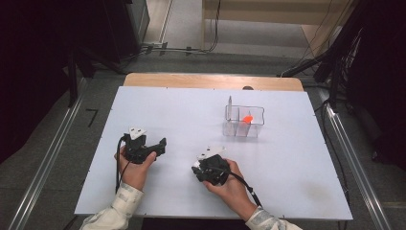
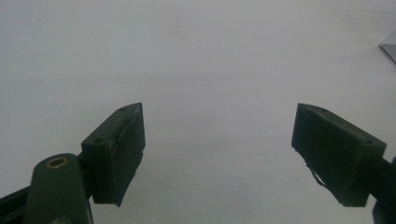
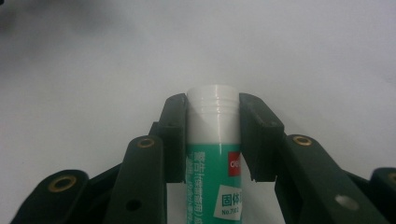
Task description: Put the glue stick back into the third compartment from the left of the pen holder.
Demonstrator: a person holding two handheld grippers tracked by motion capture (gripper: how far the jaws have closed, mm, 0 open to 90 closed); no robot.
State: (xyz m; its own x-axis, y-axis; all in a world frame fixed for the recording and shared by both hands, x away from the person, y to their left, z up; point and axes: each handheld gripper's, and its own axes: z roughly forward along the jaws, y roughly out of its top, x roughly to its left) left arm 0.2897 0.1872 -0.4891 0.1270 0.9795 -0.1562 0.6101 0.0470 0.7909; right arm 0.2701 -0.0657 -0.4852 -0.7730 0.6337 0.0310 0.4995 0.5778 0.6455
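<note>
A glue stick (image 3: 213, 158) with a green label and a white threaded end sits between the jaws of my right gripper (image 3: 213, 101), and both pads press on its sides. In the high view that right gripper (image 1: 197, 168) lies low over the white table (image 1: 167, 110), near its front middle, in the person's right hand. My left gripper (image 1: 162, 144) rests to the left of it in the other hand. Its jaws stand wide apart in the left gripper view, and this left gripper (image 2: 219, 140) has nothing but bare table between its pads.
A clear plastic box (image 1: 259, 110) with dividers stands at the table's back right and holds a small orange thing (image 1: 247, 119). One corner of the clear box (image 2: 390, 46) shows at the right edge of the left gripper view. Dark stands and cables flank the table.
</note>
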